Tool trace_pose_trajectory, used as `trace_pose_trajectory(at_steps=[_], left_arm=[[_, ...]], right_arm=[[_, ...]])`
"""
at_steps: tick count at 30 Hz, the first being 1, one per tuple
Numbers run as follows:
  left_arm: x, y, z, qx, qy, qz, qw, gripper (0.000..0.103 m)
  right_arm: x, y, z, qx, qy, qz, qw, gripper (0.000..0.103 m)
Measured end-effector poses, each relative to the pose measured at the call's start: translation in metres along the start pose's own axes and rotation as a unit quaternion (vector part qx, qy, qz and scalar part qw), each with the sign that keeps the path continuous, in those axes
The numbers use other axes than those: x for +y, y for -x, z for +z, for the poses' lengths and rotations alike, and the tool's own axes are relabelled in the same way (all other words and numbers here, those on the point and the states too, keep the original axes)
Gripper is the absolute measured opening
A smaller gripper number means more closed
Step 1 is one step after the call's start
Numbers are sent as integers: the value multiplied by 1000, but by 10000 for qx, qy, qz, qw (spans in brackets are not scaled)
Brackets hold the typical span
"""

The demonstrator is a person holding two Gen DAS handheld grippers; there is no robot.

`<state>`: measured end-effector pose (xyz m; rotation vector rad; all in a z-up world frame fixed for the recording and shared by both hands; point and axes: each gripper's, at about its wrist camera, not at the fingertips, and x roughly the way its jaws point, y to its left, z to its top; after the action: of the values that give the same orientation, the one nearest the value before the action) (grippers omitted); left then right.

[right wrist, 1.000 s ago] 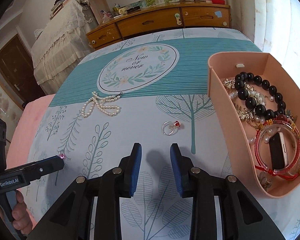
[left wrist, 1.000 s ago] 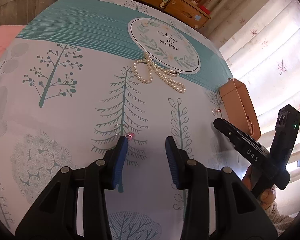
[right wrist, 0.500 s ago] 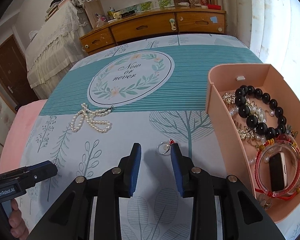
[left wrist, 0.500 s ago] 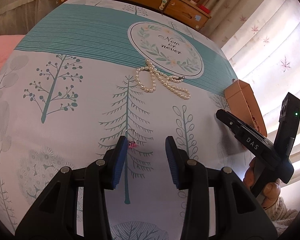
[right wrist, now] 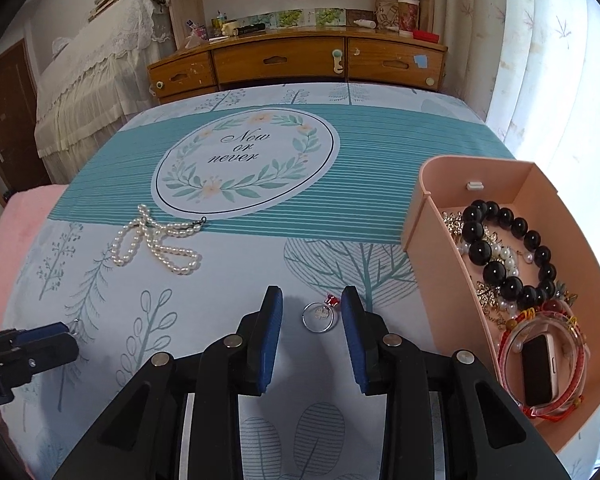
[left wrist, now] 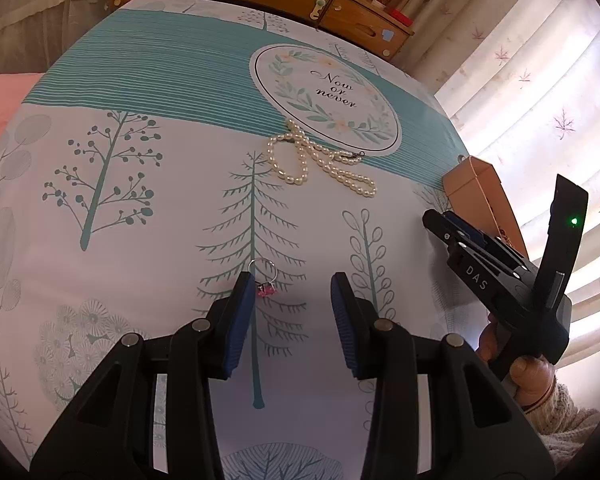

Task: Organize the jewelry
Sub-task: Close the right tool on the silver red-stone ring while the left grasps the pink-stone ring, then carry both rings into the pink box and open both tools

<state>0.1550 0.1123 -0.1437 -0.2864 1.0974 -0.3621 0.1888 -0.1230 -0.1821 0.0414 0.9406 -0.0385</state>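
Since a second ago the right gripper (right wrist: 312, 300) has closed in on the silver ring with a red stone (right wrist: 319, 315), which now lies on the bedsheet (right wrist: 228, 280) between its parted blue pads (right wrist: 271, 312), nearer the right one, not clamped. The left gripper (left wrist: 293, 285) has held its place; its jaws stand apart too, with a silver ring with a pink stone (left wrist: 265, 280) just off the tip of its left pad, gripped by neither pad. A pearl necklace (right wrist: 156, 242) lies loose on the sheet beside the round "Now or never" print. The pink organizer box (right wrist: 432, 208) sits to the right, holding a black bead bracelet (right wrist: 496, 256), a red bangle and other pieces.
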Motion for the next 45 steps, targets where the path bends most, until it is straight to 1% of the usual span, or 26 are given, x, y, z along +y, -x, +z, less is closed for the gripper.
trace_pose_trajectory(at_steps=[1, 2, 6, 9, 13, 14, 16, 17, 19, 20, 24, 27, 29, 31, 35, 39, 42, 45], left_arm=[[0, 0, 0, -2, -2, -3, 10000, 36], [0, 0, 0, -5, -6, -2, 10000, 36], [-1, 0, -1, -11, -45, 45, 10000, 36], [-4, -2, -1, -7, -110, 127, 9999, 36], [-11, -4, 1, 39, -254, 348, 9991, 35], [-14, -5, 1, 67, -319, 456, 9984, 34], [-20, -8, 1, 112, -526, 802, 9953, 22], [-23, -9, 1, 119, -626, 981, 9931, 19], [-25, -11, 2, 128, -720, 1180, 9903, 10], [-26, -11, 2, 119, -731, 1247, 9894, 8], [-25, -11, 1, 108, -698, 1272, 9894, 8], [-29, -8, 1, 89, -686, 1176, 9906, 8], [-38, -4, 2, 22, -765, 1101, 9910, 8], [-50, 2, 4, -49, -860, 1017, 9911, 8], [-84, 10, 12, -178, -1140, 720, 9907, 8], [-131, 13, 22, -244, -1507, 280, 9879, 8], [-174, 9, 29, -256, -1840, -120, 9825, 8], [-211, 4, 34, -231, -2067, -518, 9768, 8]], right_arm=[[2, 0, 0, -11, 66, -69, 10000, 27], [4, -1, 0, -7, 101, -133, 9999, 27], [-1, -1, -1, -10, 51, -136, 9999, 19], [-4, -1, -1, -17, -14, -61, 10000, 18], [-7, 1, -2, -29, -50, 41, 10000, 18], [-8, 2, -3, -33, -80, 95, 9999, 18], [-11, 3, -4, -40, -141, 236, 9996, 18], [-12, 5, -4, -41, -180, 325, 9993, 18], [-15, 7, -7, -47, -260, 523, 9983, 18], [-16, 10, -8, -77, -281, 602, 9978, 18], [-19, 23, -12, -257, -331, 836, 9956, 18], [-24, 36, -13, -393, -407, 988, 9935, 18], [-29, 45, -13, -497, -468, 1067, 9919, 18], [-34, 54, -13, -577, -536, 1112, 9907, 18], [-52, 77, -14, -795, -738, 1151, 9874, 18], [-83, 104, -15, -978, -1009, 1169, 9831, 18], [-114, 130, -15, -1149, -1192, 1112, 9799, 18], [-147, 155, -14, -1309, -1406, 1091, 9753, 18]])
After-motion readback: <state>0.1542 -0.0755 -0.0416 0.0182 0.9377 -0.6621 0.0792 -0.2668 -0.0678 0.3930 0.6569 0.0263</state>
